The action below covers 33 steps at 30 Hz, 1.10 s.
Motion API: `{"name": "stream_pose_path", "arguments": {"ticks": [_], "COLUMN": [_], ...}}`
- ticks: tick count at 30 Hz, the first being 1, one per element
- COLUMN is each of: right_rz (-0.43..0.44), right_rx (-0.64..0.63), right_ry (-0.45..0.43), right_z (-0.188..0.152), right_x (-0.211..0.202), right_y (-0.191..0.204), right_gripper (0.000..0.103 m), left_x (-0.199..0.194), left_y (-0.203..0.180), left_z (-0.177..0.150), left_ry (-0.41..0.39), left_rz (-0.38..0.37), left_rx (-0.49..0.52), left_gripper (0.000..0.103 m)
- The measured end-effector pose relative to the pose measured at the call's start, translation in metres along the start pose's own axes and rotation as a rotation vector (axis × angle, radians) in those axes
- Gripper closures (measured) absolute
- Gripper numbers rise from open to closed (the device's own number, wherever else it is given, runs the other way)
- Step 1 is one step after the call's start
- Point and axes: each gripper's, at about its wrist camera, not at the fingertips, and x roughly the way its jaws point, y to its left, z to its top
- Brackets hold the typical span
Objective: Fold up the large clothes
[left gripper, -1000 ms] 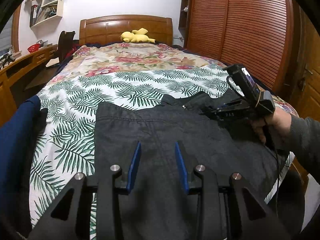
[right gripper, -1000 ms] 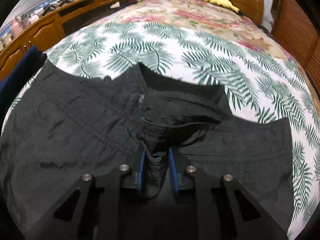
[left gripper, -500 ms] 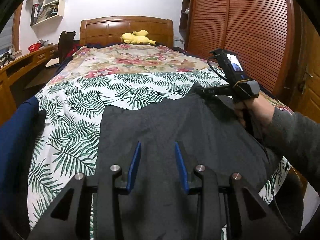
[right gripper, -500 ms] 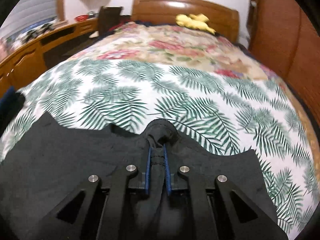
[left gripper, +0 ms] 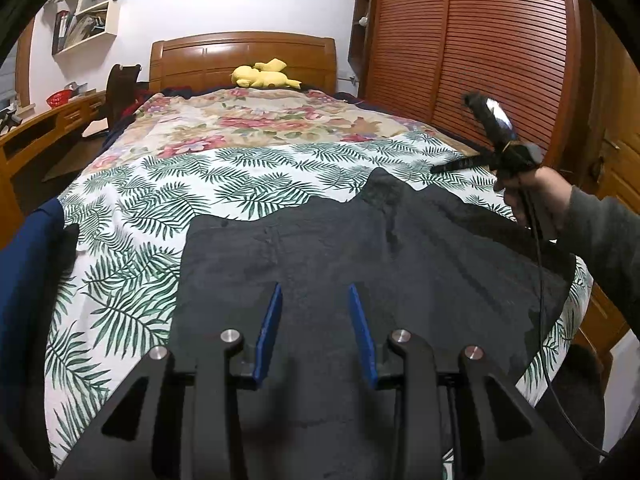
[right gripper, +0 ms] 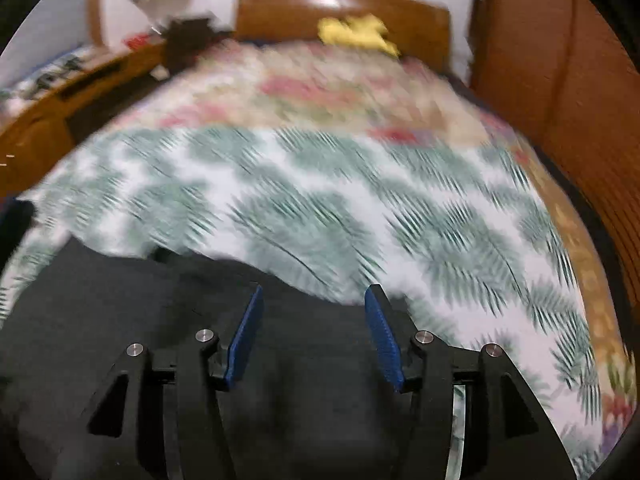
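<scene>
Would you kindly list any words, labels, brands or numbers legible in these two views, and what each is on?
None can be read.
Binders on the wall shelf: any spine markings are too small to read.
Black garment: no label or print shows.
The right wrist view is too motion-blurred to show any text.

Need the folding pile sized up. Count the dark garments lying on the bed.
2. A black garment is spread flat on the leaf-print sheet near the foot; a navy garment drapes at the bed's left edge, partly cut off. More may be out of frame.
</scene>
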Motion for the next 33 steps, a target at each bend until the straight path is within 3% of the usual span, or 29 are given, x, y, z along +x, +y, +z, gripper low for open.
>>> {"name": "stream_pose_path", "arguments": {"ticks": [3,7,11,12,14,16,20,24,25,27,29,33], "right_rz": [-0.03,0.031,0.085,0.092,0.106,0.092,0.091,-0.022,-0.069,-0.156,-0.146,-0.113], "right_rx": [0.059,0.179,0.202,0.194,0.162,0.091,-0.005,0.125,0.155,0.225,0.229,0.224], "right_ry": [0.069,0.124,0.134,0.134,0.124,0.086,-0.128,-0.263,-0.253,-0.138,-0.061,-0.034], "right_z": [-0.015,-0.033,-0.035,-0.033,-0.03,-0.025,-0.017,-0.009,-0.009,-0.011,-0.016,-0.022], "right_x": [0.026,0.044,0.048,0.048,0.047,0.041,0.0,-0.029,-0.028,-0.009,0.008,0.012], "right_y": [-0.028,-0.058,-0.062,-0.06,-0.055,-0.044,-0.032,-0.062,-0.069,-0.083,-0.088,-0.087], "right_gripper": [0.049,0.049,0.05,0.053,0.075,0.094,0.098,0.099,0.099,0.099,0.099,0.091], "left_x": [0.002,0.006,0.009,0.01,0.011,0.013,0.014,0.014,0.014,0.014,0.013,0.013], "left_y": [-0.004,-0.008,-0.009,-0.008,-0.008,-0.009,-0.01,-0.01,-0.011,-0.013,-0.014,-0.015], "left_z": [0.001,0.0,-0.001,-0.001,-0.001,-0.001,-0.002,-0.002,-0.002,-0.002,-0.002,-0.002], "left_ry": [0.001,0.011,0.02,0.021,0.022,0.025,0.026,0.027,0.027,0.03,0.028,0.031], "left_rz": [-0.007,-0.006,-0.003,-0.003,-0.003,-0.002,-0.001,-0.003,-0.005,-0.006,-0.008,-0.014], "left_rx": [0.006,0.017,0.02,0.019,0.019,0.02,0.023,0.021,0.021,0.026,0.029,0.032], "left_gripper": [0.07,0.07,0.07,0.07,0.07,0.07,0.07,0.07,0.07,0.07,0.07,0.07]}}
